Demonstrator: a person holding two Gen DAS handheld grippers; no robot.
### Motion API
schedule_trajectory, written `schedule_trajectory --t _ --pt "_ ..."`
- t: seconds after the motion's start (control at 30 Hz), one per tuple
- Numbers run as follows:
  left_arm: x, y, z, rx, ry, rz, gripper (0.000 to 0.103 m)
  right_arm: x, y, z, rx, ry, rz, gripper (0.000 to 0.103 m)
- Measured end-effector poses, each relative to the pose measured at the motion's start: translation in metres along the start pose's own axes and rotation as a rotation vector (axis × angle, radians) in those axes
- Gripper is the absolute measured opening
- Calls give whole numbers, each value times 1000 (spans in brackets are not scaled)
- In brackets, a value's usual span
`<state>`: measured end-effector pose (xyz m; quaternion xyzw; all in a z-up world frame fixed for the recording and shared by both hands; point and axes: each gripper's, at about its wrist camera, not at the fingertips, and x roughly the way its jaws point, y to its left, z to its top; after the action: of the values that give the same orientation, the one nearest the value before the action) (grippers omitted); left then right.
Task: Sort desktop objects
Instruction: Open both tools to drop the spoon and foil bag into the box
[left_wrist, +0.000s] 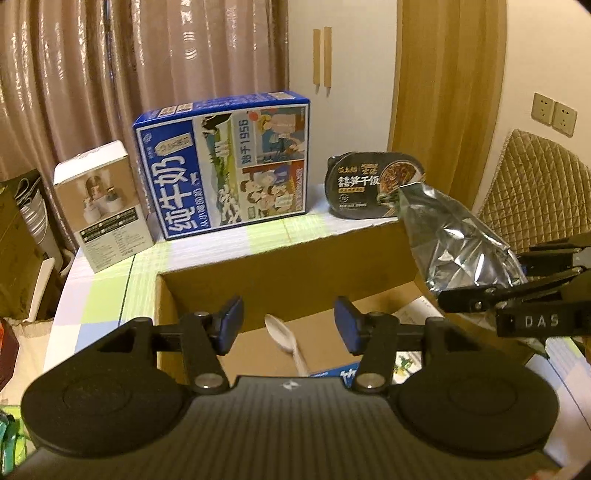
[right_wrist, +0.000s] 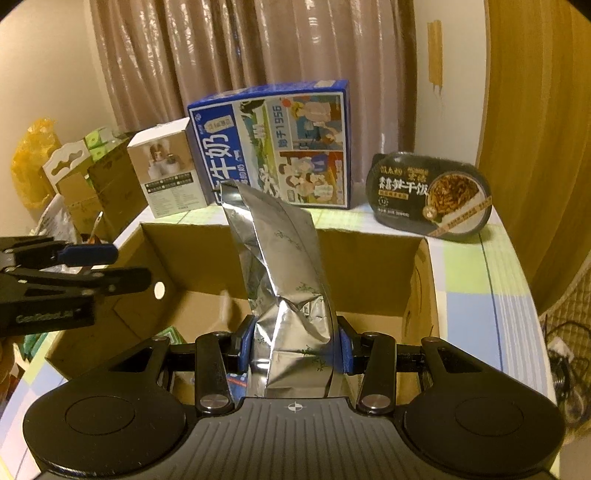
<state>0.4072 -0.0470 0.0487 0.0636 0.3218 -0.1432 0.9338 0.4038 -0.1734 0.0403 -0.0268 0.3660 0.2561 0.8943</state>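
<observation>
An open cardboard box (left_wrist: 291, 258) (right_wrist: 373, 273) sits on the checked tablecloth. A white plastic spoon (left_wrist: 286, 341) and some printed packets lie inside it. My left gripper (left_wrist: 288, 325) is open and empty, held over the box's near side; it also shows at the left of the right wrist view (right_wrist: 110, 269). My right gripper (right_wrist: 294, 347) is shut on a silver foil bag (right_wrist: 284, 273), holding it upright over the box. The bag (left_wrist: 454, 251) and the right gripper (left_wrist: 476, 291) show at the right in the left wrist view.
Behind the box stand a blue milk carton case (left_wrist: 225, 166) (right_wrist: 273, 147), a small white product box (left_wrist: 103, 206) (right_wrist: 170, 173) and a black instant rice bowl (left_wrist: 373, 184) (right_wrist: 428, 195). A padded chair (left_wrist: 535, 184) is at the right. Cartons (right_wrist: 88, 184) stand left of the table.
</observation>
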Motion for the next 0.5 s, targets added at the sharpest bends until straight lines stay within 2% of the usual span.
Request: schedule_trajectory --t 0.1,0.13,0.17,0.23,0.43,0.5 --pt "-4 3 -2 -6 -3 5 49 2 -2 1 14 -25 6 42" --pt "-5 4 -2 -7 -4 5 49 1 -2 1 17 -35 8 57" --pt "-6 4 -2 -8 -5 6 49 -1 -3 2 24 -44 6 76" --pt "-11 4 -3 -13 -10 6 52 -8 -4 1 32 -74 5 79" --pt "-32 4 -12 -47 -23 5 58 -34 -6 -16 37 -87 -13 79" --pt "-42 4 -17 -69 -22 -3 64 -47 -5 -27 54 -95 -15 80"
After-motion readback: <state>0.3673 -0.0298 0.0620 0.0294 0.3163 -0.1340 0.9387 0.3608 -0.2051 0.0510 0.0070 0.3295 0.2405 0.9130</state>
